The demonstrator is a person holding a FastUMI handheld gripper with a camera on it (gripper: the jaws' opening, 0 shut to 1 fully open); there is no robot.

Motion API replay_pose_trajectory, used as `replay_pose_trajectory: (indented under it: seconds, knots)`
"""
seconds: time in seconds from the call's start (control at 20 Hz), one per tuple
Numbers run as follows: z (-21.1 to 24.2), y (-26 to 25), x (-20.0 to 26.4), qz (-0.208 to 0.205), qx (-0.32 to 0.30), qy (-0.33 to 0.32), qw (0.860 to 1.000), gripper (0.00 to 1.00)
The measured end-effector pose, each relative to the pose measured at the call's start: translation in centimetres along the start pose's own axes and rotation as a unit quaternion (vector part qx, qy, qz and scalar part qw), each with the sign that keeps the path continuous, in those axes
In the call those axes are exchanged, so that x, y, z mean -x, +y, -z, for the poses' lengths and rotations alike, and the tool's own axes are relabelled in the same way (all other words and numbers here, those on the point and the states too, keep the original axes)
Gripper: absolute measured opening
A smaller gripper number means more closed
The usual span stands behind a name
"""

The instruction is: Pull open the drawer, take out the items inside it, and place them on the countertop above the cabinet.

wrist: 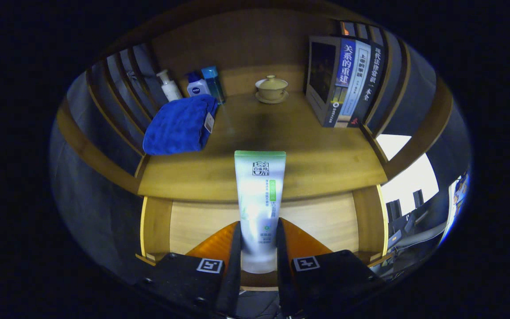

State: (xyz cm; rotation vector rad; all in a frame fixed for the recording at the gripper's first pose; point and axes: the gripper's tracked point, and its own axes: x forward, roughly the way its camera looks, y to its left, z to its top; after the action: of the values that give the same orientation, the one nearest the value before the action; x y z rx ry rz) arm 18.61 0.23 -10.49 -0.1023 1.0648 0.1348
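White tube upright btwn jaws, above drawer.

Dim warm light, strong fisheye distortion

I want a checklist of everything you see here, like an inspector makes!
Surface: wooden countertop, bare in the middle.
Job's things: white tube with green end, upright between the claw's fingers; open drawer below.
Clutter: blue towel, three bottles behind it, lidded cup on saucer, books.
Grippers: claw shut on the tube.
Cables: nothing seen.
Surroundings: wooden slatted sides, wooden back panel.
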Motion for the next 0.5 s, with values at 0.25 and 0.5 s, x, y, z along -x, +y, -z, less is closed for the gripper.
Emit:
replay_pose_trajectory:
  seconds: [0.25,0.5]
  knots:
    - [-3.5,1.0,-2.3,0.009,0.001,-0.009,1.0,0.44]
    - [-6.9,1.9,-5.2,0.01,-0.02,-0.03,0.999,0.44]
